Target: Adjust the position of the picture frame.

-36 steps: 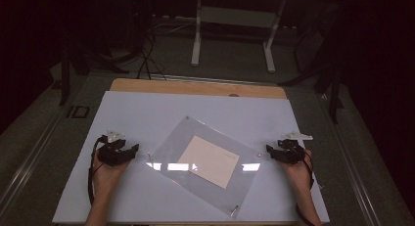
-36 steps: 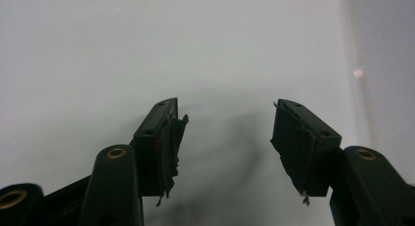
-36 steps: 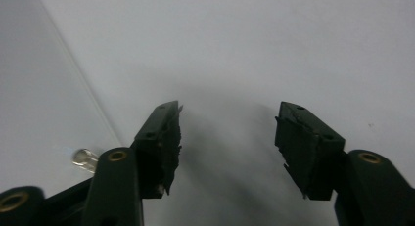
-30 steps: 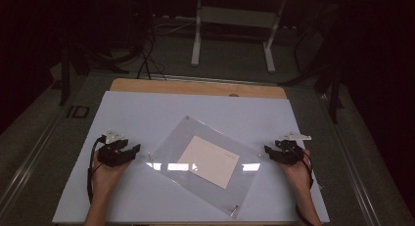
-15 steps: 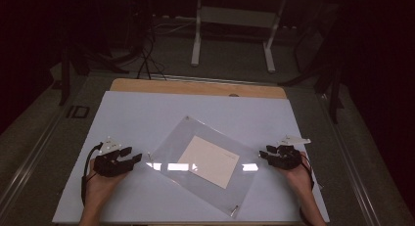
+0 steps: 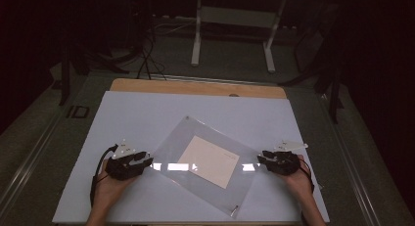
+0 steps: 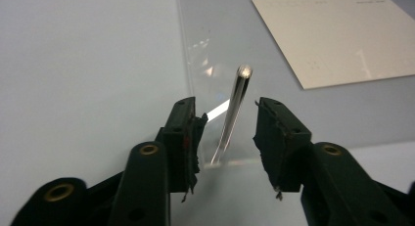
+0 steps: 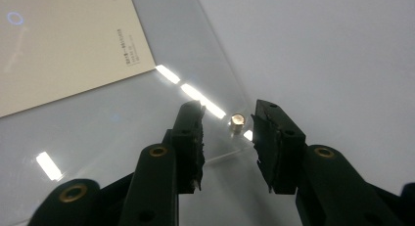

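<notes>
White table mat [image 6: 147, 113], wooden table edge [image 6: 195, 87], cables [image 6: 147, 59]

Clear acrylic sheet [image 6: 205, 165], cream card [image 6: 209, 161], white table [image 6: 147, 113].

No print on card [image 8: 58, 45] legible

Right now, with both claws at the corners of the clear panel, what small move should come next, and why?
Probably close the left claw a little further onto the metal post. The post stands between its pads, not yet touched, and the jaws have just been closing. The right claw likewise frames a stud.
</notes>
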`<state>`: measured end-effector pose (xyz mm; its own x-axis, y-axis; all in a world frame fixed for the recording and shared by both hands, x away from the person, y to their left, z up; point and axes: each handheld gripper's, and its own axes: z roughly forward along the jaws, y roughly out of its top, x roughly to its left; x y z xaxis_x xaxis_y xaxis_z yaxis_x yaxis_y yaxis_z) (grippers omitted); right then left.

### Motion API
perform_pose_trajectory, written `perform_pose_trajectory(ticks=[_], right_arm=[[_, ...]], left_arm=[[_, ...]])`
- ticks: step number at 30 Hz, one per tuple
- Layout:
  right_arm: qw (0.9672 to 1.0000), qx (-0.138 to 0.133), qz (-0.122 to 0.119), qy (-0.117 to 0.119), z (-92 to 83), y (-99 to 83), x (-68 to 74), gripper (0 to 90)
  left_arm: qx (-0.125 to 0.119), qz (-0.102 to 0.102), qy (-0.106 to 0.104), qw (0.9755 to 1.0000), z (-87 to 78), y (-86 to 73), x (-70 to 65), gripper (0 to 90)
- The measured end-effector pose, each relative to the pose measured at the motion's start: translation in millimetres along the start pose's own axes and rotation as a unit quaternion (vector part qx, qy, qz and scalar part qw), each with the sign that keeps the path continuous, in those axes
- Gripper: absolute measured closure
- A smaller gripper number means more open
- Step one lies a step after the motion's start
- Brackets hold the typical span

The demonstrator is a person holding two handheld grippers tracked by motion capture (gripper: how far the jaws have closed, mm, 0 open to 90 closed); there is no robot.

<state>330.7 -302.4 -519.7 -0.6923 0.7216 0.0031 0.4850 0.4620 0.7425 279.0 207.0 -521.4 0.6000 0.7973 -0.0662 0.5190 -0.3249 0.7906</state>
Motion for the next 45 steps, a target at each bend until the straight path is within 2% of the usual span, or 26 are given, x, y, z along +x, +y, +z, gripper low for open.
perform_pose_trajectory(ticks=[5, 7, 10, 11, 16, 18, 20, 21, 22, 23, 24, 25, 26, 27, 28, 29, 32, 33, 34, 35, 37, 39, 45], right_arm=[[0.9999, -0.003, -0.004, 0.010, -0.5, 0.5, 3.6, 65.2], [0.9998, -0.005, -0.009, 0.015, -1.0, 1.2, 6.5, 65.6], [0.9997, -0.003, -0.019, 0.018, -0.8, 2.2, 9.9, 65.8], [0.9996, -0.003, -0.020, 0.018, -0.7, 2.4, 10.7, 65.8], [0.9996, -0.005, -0.019, 0.020, 0.0, 2.2, 10.1, 67.1], [0.9997, -0.006, -0.018, 0.018, 0.1, 2.2, 9.1, 67.2], [0.9997, -0.008, -0.016, 0.018, 0.2, 2.7, 8.0, 67.2], [0.9997, -0.009, -0.016, 0.018, 0.4, 2.9, 7.6, 67.2], [0.9997, -0.009, -0.016, 0.018, 0.4, 2.9, 7.6, 67.2], [0.9997, -0.010, -0.015, 0.017, 1.5, 3.1, 7.0, 67.2], [0.9997, -0.010, -0.015, 0.017, 1.5, 3.1, 7.0, 67.2], [0.9997, -0.010, -0.013, 0.018, 2.9, 3.1, 6.5, 67.3], [0.9997, -0.010, -0.013, 0.018, 2.9, 3.1, 6.5, 67.3], [0.9997, -0.009, -0.012, 0.019, 3.9, 3.0, 6.4, 67.3], [0.9997, -0.009, -0.012, 0.019, 3.9, 3.0, 6.4, 67.3], [0.9998, -0.006, -0.011, 0.018, 6.2, 3.0, 5.6, 67.3], [0.9997, -0.007, -0.011, 0.019, 6.0, 3.2, 5.3, 67.3], [0.9997, -0.009, -0.011, 0.019, 5.5, 3.3, 5.3, 67.3], [0.9997, -0.010, -0.010, 0.019, 4.9, 3.2, 4.9, 67.3], [0.9997, -0.012, -0.008, 0.019, 4.3, 2.5, 3.8, 67.3], [0.9997, -0.012, -0.006, 0.020, 3.9, 1.1, 2.7, 67.3], [0.9998, -0.011, -0.004, 0.018, 4.0, -0.6, 2.2, 67.3], [0.9998, -0.012, -0.002, 0.017, 5.0, -0.8, 2.2, 67.5]], left_arm=[[0.008, 0.004, 0.010, 0.9999, 7.5, 1.0, 0.0, 70.4], [0.008, 0.014, 0.017, 0.9997, 10.2, 3.2, -1.8, 73.4], [0.009, 0.023, 0.009, 0.9997, 12.1, 5.1, -3.9, 84.3], [0.015, 0.028, 0.018, 0.9993, 11.2, 7.1, -7.1, 84.7], [0.001, 0.033, 0.028, 0.9991, 9.7, 14.3, -5.8, 85.3], [-0.005, 0.036, 0.037, 0.9986, 11.2, 23.9, -2.8, 85.3], [-0.011, 0.048, 0.052, 0.9975, 16.4, 43.8, 4.6, 85.4], [-0.011, 0.048, 0.052, 0.9975, 16.4, 43.8, 4.6, 85.4], [-0.011, 0.051, 0.055, 0.9971, 19.3, 51.2, 8.0, 85.4], [-0.007, 0.056, 0.062, 0.9965, 27.5, 65.0, 15.2, 85.5], [-0.007, 0.056, 0.062, 0.9965, 27.5, 65.0, 15.2, 85.5], [-0.003, 0.056, 0.067, 0.9961, 38.9, 77.2, 24.2, 85.5], [-0.003, 0.056, 0.067, 0.9961, 38.9, 77.2, 24.2, 85.5], [-0.001, 0.052, 0.070, 0.9962, 46.0, 82.6, 29.0, 85.5], [-0.001, 0.052, 0.070, 0.9962, 46.0, 82.6, 29.0, 85.5], [0.003, 0.034, 0.075, 0.9966, 63.8, 91.8, 39.2, 85.5], [0.011, 0.000, 0.083, 0.9965, 86.3, 96.8, 49.6, 85.5], [0.015, -0.011, 0.085, 0.9962, 93.0, 97.1, 52.7, 85.5], [0.015, -0.011, 0.085, 0.9962, 93.0, 97.1, 52.7, 85.5], [0.024, -0.036, 0.087, 0.9952, 107.8, 95.3, 57.8, 85.5], [0.015, -0.050, 0.084, 0.9951, 111.0, 92.8, 60.9, 85.5], [0.019, -0.040, 0.090, 0.9950, 111.0, 93.1, 58.9, 85.3], [0.020, -0.041, 0.092, 0.9947, 111.1, 93.3, 58.2, 85.2]])
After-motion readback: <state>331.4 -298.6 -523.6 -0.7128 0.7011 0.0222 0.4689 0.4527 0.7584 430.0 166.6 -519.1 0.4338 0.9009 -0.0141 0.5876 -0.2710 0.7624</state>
